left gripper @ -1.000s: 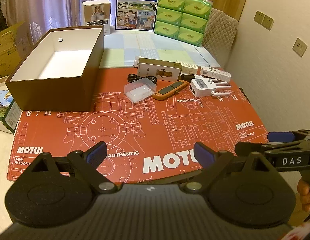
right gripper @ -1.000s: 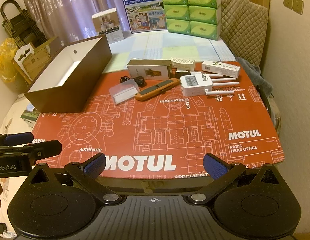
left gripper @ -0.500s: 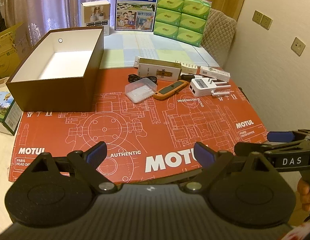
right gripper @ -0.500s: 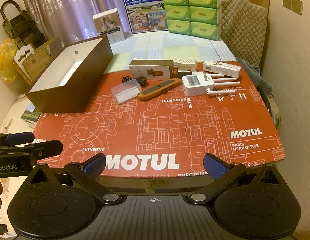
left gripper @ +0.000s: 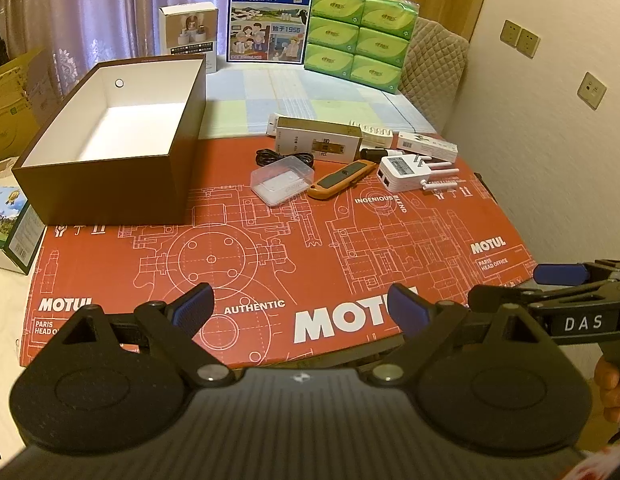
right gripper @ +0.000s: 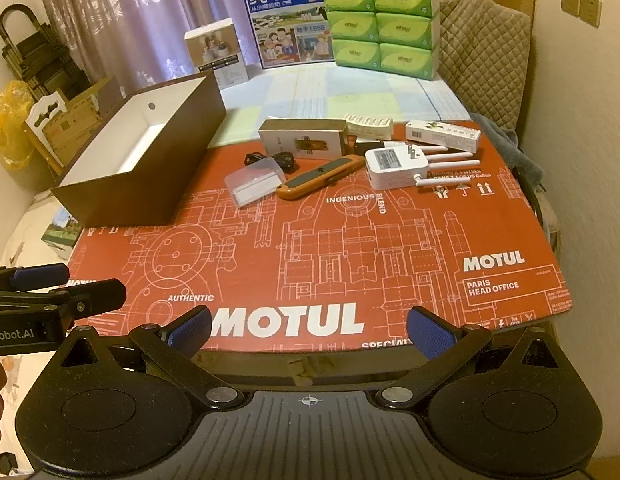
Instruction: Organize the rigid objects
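I have both grippers held over the near edge of the red mat [right gripper: 350, 248] on the counter. My left gripper [left gripper: 300, 308] has its blue-padded fingers spread wide apart with nothing between them, and my right gripper [right gripper: 310, 330] is the same, spread and holding nothing. Each one shows at the side of the other's view.

The brown box [left gripper: 110, 184] with its white inside sits open at the far left of the mat. To the right of it, well ahead of both grippers, the small things lie in a cluster: a clear plastic case [left gripper: 282, 180] nearest the box, a black cable [left gripper: 270, 157] just behind it, an orange utility knife [right gripper: 322, 176] lying aslant beside the case, and a white plug-in adapter with antennas [right gripper: 396, 166] to the right of the knife. Behind them lie a gold and white carton [right gripper: 304, 138], a white power strip [right gripper: 368, 126] and a slim white box [right gripper: 442, 134]. At the far end stand green tissue packs [left gripper: 358, 40] and a blue milk carton [left gripper: 268, 20]
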### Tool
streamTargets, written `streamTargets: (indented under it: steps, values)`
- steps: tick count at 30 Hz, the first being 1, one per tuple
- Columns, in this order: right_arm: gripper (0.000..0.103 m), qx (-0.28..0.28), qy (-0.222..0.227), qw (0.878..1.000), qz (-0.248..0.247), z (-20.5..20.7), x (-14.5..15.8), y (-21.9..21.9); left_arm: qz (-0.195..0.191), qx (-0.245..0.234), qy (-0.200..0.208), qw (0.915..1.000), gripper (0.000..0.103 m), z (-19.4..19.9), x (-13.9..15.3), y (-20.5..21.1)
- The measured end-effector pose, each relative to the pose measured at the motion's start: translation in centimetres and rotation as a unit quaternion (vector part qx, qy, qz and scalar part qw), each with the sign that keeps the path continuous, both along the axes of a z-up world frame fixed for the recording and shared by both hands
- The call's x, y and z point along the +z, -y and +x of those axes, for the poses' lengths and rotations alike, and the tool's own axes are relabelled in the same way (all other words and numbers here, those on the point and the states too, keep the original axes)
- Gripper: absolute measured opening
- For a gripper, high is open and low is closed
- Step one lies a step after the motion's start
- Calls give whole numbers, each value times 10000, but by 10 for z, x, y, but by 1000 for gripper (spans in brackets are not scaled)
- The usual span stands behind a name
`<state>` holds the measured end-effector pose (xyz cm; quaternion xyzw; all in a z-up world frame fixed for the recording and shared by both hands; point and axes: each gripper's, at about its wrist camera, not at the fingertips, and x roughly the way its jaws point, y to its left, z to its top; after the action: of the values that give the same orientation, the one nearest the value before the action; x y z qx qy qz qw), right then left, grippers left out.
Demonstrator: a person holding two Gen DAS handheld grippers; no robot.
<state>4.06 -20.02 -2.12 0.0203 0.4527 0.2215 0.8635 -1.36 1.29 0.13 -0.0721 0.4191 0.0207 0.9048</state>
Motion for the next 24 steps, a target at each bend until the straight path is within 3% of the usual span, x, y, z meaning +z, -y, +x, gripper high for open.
streamTargets:
  steps: [24]
  values:
    - [101,-157,-3,9999,32,-5,-5,-15,24,-209,57,9998,92,2,4,-20]
